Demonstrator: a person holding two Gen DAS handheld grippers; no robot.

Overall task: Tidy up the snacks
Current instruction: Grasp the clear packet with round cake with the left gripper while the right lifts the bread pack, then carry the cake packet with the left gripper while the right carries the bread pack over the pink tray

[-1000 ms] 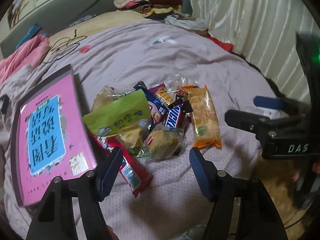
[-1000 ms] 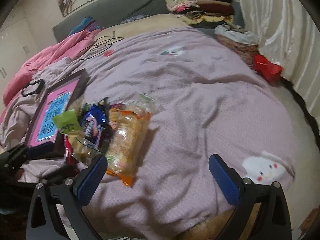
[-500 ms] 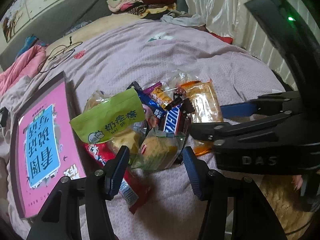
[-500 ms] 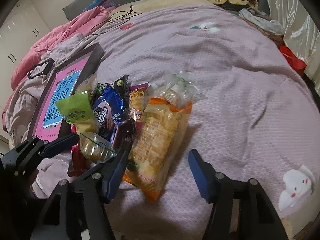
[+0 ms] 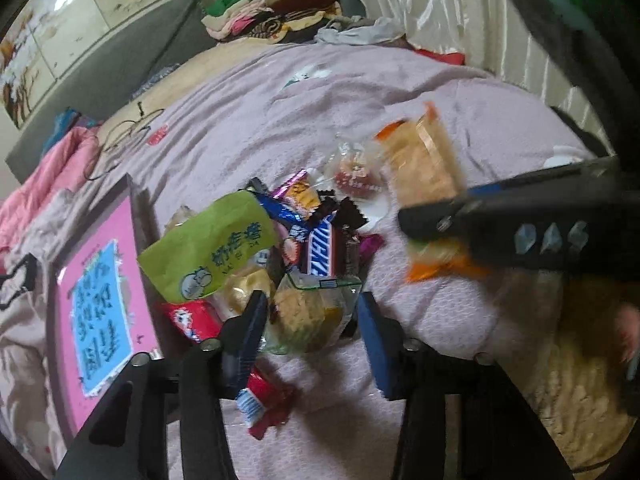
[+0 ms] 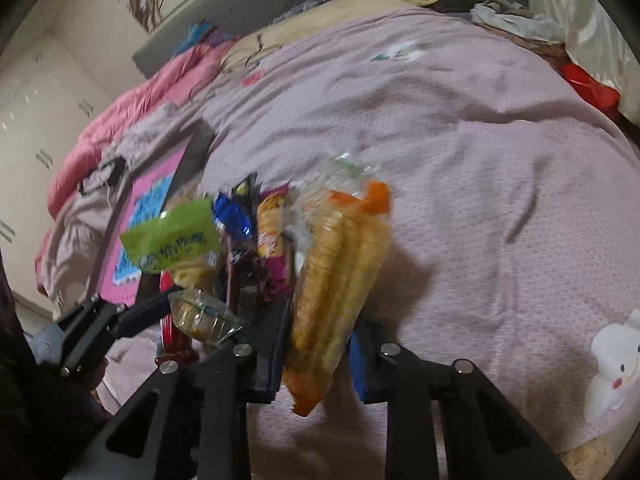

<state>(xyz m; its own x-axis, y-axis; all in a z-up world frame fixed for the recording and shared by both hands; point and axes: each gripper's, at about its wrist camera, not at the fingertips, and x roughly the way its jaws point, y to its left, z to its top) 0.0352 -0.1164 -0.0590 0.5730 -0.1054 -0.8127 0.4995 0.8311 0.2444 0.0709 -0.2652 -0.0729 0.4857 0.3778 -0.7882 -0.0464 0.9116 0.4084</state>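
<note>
A heap of snacks lies on the mauve bedspread (image 5: 360, 92). In it are a green packet (image 5: 208, 248), a Snickers bar (image 5: 324, 248), a red wrapper (image 5: 192, 320) and a clear-wrapped pastry (image 5: 308, 316). My left gripper (image 5: 310, 332) straddles the pastry. Its jaws are closing and the pads stand at the edges of the wrapper without squeezing it. My right gripper (image 6: 318, 352) is closing on the long orange cracker packet (image 6: 340, 272), with its pads pressed on the near end. The left wrist view shows that gripper (image 5: 440, 208) lying across the same packet (image 5: 424, 160).
A pink book (image 5: 100, 300) lies left of the heap. Pink bedding (image 6: 132, 112) is bunched further left, with a black cable (image 5: 124, 140) behind. Folded clothes (image 5: 272, 12) sit at the far end, by a curtain on the right. A white plush figure (image 6: 612, 360) lies at the near right.
Both grippers have dropped toward the heap and narrowed. The right one went from wide open beside the cracker packet to gripping it. The left one now brackets the pastry.
</note>
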